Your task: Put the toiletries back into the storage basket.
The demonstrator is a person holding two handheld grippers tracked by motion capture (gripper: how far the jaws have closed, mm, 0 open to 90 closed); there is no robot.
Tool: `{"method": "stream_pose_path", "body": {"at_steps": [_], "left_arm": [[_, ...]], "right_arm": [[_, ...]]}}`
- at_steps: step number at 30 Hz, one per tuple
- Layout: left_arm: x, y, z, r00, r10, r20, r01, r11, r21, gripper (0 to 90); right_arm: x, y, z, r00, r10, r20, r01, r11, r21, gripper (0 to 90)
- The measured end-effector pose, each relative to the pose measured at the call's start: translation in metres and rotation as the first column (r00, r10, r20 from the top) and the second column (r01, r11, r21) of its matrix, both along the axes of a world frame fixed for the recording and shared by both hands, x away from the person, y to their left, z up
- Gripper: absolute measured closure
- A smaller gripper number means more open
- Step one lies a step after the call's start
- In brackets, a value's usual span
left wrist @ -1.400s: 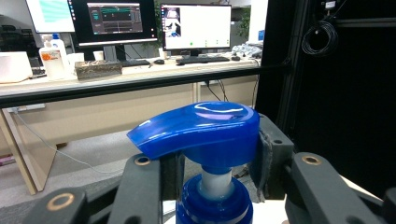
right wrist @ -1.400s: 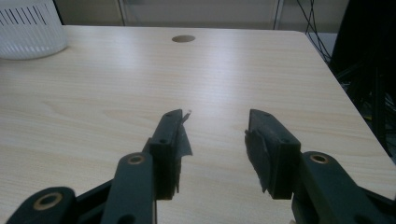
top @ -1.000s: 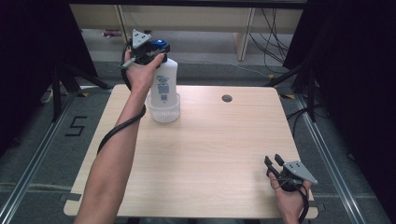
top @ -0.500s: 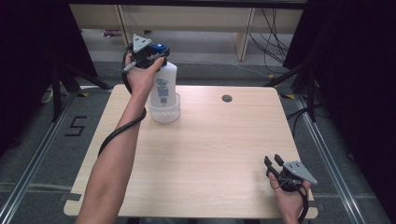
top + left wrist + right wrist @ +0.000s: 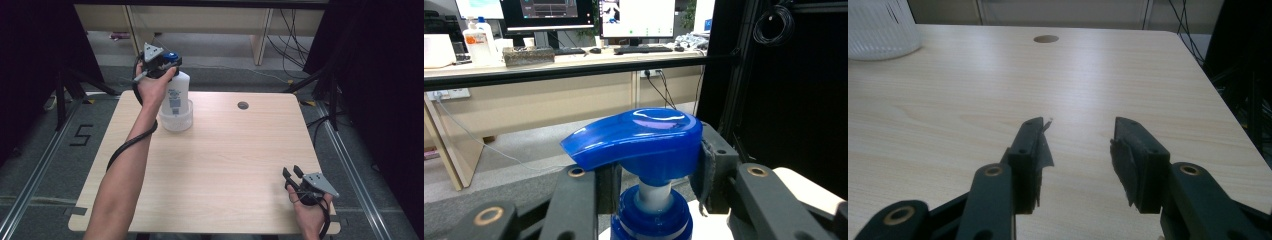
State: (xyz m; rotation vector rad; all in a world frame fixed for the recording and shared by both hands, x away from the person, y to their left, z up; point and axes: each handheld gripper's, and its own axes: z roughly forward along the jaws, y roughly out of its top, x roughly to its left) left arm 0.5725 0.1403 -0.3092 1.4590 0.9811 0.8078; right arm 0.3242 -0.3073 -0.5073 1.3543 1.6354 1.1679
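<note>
A white pump bottle (image 5: 176,95) with a blue pump head (image 5: 170,58) stands upright in a clear ribbed cup (image 5: 176,121) at the far left of the wooden table (image 5: 225,160). My left gripper (image 5: 161,64) is shut on the pump head (image 5: 634,135) from the left side. In the left gripper view its pads (image 5: 706,167) press both flanks of the head, at the left gripper (image 5: 654,175). My right gripper (image 5: 293,173) rests low at the table's near right corner, open, and nothing lies between the jaws of the right gripper (image 5: 1078,150).
A round cable hole (image 5: 243,105) sits near the table's far edge, the same hole (image 5: 1046,38) ahead of the right jaws. The cup (image 5: 880,30) shows at the far left of the right gripper view. Shelving and cables stand beyond the table.
The left gripper and the bottle top have sunk slightly. The right hand has kept still.
</note>
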Motion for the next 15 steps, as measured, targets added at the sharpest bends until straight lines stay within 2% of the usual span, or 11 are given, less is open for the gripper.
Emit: {"method": "stream_pose_path", "body": {"at_steps": [6, 7, 8, 10, 11, 12, 14, 15], "left_arm": [[0.000, -0.001, -0.009, 0.9999, -0.003, -0.017, 0.003, 1.0000, -0.001, 59.9], [0.001, -0.001, -0.009, 0.9998, -0.005, -0.018, 0.005, 1.0000, -0.001, 59.9], [0.001, -0.002, -0.011, 0.9997, -0.007, -0.022, 0.007, 1.0000, 0.000, 59.8], [0.001, -0.002, -0.015, 0.9997, -0.006, -0.025, 0.006, 1.0000, 0.000, 59.9], [0.001, -0.002, -0.017, 0.9996, -0.007, -0.028, 0.007, 1.0000, -0.004, 59.8], [0.000, -0.003, -0.019, 0.9995, -0.007, -0.032, 0.007, 1.0000, -0.002, 59.9], [0.000, -0.004, -0.022, 0.9994, -0.008, -0.034, 0.008, 1.0000, -0.002, 59.9], [0.000, -0.004, -0.023, 0.9993, -0.007, -0.037, 0.007, 1.0000, -0.003, 59.9]], "right_arm": [[-0.001, 0.000, 0.001, 0.9998, -0.003, -0.021, 0.003, 1.0000, -0.007, 56.6], [-0.001, 0.002, 0.001, 0.9996, -0.004, -0.029, 0.005, 0.9999, 0.013, 56.5], [-0.001, 0.001, 0.001, 0.9997, -0.004, -0.024, 0.004, 1.0000, -0.003, 56.6], [-0.001, 0.000, 0.001, 0.9998, 0.004, -0.022, -0.004, 1.0000, -0.002, 56.5], [-0.001, 0.002, 0.001, 0.9996, 0.000, -0.027, 0.000, 0.9998, 0.019, 56.6], [0.000, 0.000, 0.001, 0.9999, 0.007, -0.014, -0.007, 1.0000, -0.003, 56.5], [0.000, 0.000, 0.001, 0.9999, -0.002, -0.014, 0.002, 1.0000, -0.005, 56.5], [0.000, 0.000, 0.000, 1.0000, 0.001, 0.001, -0.001, 1.0000, -0.002, 56.5]]}}
